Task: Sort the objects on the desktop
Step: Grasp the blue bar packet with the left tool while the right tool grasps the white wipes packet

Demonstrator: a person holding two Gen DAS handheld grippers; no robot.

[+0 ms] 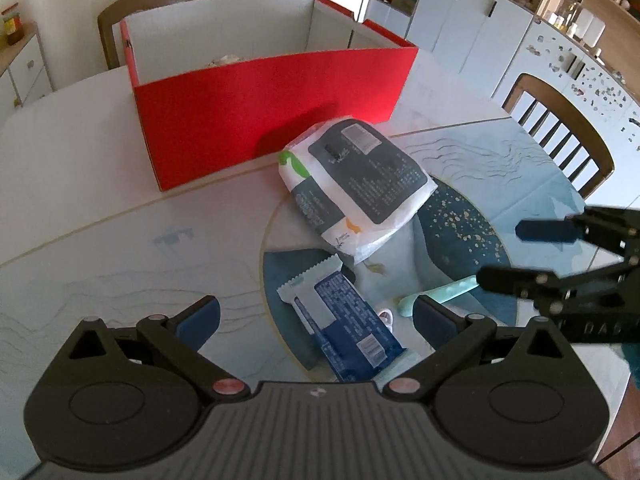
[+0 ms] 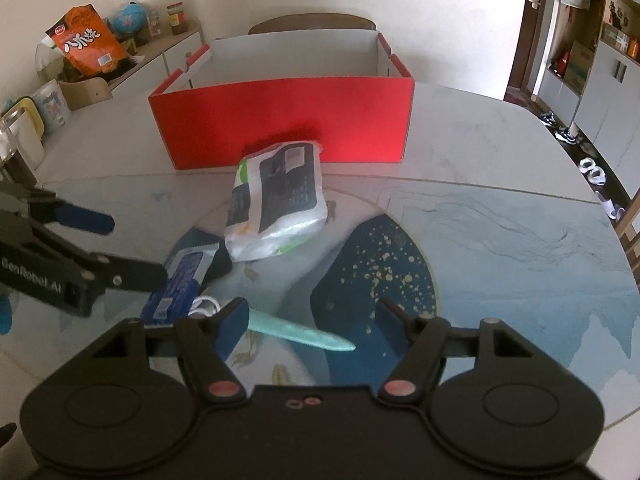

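Note:
A red open box [image 1: 264, 120] [image 2: 288, 120] stands at the back of the table. In front of it lies a white and grey plastic pack [image 1: 356, 180] [image 2: 276, 200]. Nearer lie a blue snack wrapper [image 1: 344, 328] [image 2: 180, 284], a mint green stick-shaped item [image 1: 440, 294] [image 2: 300, 332] and a small white thing [image 2: 206, 306]. My left gripper [image 1: 316, 316] is open, with the blue wrapper between its fingers. My right gripper [image 2: 308, 320] is open above the mint item. Each gripper shows in the other's view: the right gripper [image 1: 516, 252], the left gripper [image 2: 128, 248].
The table [image 1: 100, 200] has a blue patterned cover [image 2: 500, 240]. Wooden chairs stand behind the box [image 1: 160, 4] and at the right [image 1: 560, 128]. A sideboard [image 2: 132, 56] at the left holds an orange bag and jars. White cabinets line the right wall.

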